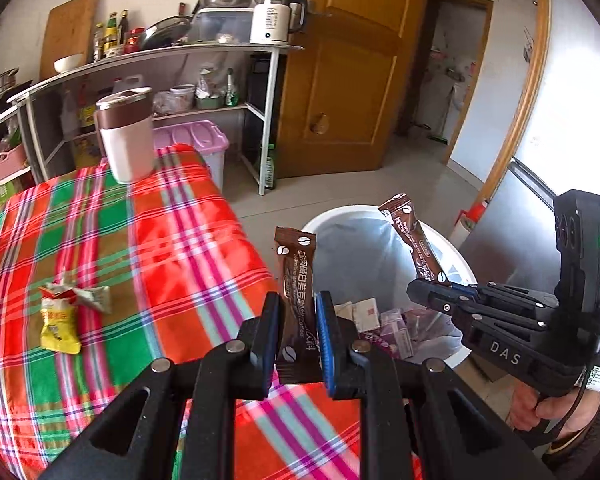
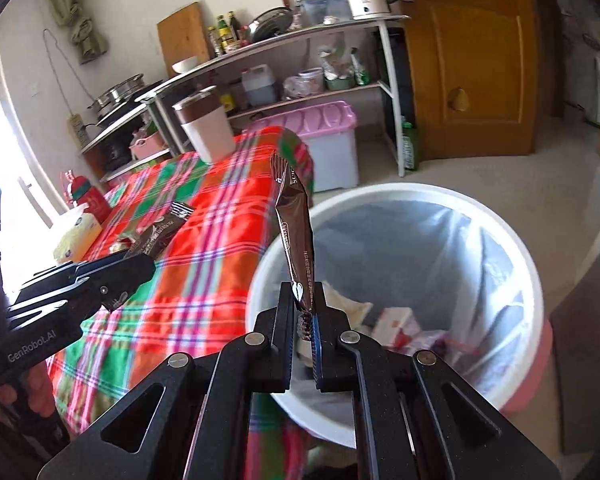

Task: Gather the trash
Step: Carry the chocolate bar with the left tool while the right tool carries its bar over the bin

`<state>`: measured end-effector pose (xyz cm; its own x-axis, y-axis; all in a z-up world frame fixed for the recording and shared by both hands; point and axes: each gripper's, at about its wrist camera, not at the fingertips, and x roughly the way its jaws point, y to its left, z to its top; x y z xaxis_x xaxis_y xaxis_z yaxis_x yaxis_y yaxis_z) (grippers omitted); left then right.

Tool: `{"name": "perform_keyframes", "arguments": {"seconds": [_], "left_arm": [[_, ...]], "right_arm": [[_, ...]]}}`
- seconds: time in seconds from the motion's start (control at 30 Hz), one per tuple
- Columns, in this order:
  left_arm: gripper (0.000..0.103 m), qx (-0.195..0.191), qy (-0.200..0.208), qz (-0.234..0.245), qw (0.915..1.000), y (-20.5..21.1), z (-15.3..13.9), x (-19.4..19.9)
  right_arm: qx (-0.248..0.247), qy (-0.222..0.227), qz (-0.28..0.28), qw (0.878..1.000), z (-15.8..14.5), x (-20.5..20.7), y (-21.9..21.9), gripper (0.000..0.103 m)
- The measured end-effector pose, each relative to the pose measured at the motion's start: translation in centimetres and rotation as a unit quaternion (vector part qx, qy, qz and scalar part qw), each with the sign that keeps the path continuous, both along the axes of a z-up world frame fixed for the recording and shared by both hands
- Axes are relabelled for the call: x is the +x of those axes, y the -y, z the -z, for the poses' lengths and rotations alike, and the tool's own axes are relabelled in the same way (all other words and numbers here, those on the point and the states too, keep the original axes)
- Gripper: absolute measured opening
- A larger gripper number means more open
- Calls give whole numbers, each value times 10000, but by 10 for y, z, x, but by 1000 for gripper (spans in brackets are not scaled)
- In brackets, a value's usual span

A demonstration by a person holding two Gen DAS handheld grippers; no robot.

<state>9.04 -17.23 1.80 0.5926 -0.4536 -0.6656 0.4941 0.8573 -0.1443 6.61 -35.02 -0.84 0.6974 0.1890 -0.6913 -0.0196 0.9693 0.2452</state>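
Note:
My left gripper [image 1: 299, 304] is shut on a brown coffee sachet [image 1: 296, 284], held upright over the table edge beside the white trash bin [image 1: 328, 220]. My right gripper [image 2: 304, 300] is shut on a second brown coffee sachet [image 2: 296, 236] and holds it above the bin's rim [image 2: 380, 196]. The right gripper [image 1: 440, 292] with its sachet [image 1: 414, 240] also shows in the left wrist view, over the bin. The left gripper [image 2: 140, 264] shows in the right wrist view with its sachet [image 2: 166, 228]. A yellow and red crumpled wrapper [image 1: 66, 312] lies on the plaid tablecloth [image 1: 160, 240].
A white and brown tumbler [image 1: 126, 136] stands at the table's far edge. The bin holds several boxes and wrappers [image 1: 380, 320] in a clear liner. A purple-lidded storage box [image 1: 196, 140], metal shelves [image 1: 160, 56] and a wooden door [image 1: 352, 72] stand behind.

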Motion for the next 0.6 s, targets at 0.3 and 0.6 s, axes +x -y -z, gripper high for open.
{"name": "perform_keyframes", "arguments": {"seconds": [0.3, 0.6], "left_arm": [[20, 139, -156, 344, 9992, 46, 12, 1], [21, 197, -280, 437, 9985, 63, 19, 7]], "right_arm": [[-160, -313, 412, 9985, 14, -3, 36, 8], [-273, -595, 591, 9961, 21, -2, 48, 8]]}}
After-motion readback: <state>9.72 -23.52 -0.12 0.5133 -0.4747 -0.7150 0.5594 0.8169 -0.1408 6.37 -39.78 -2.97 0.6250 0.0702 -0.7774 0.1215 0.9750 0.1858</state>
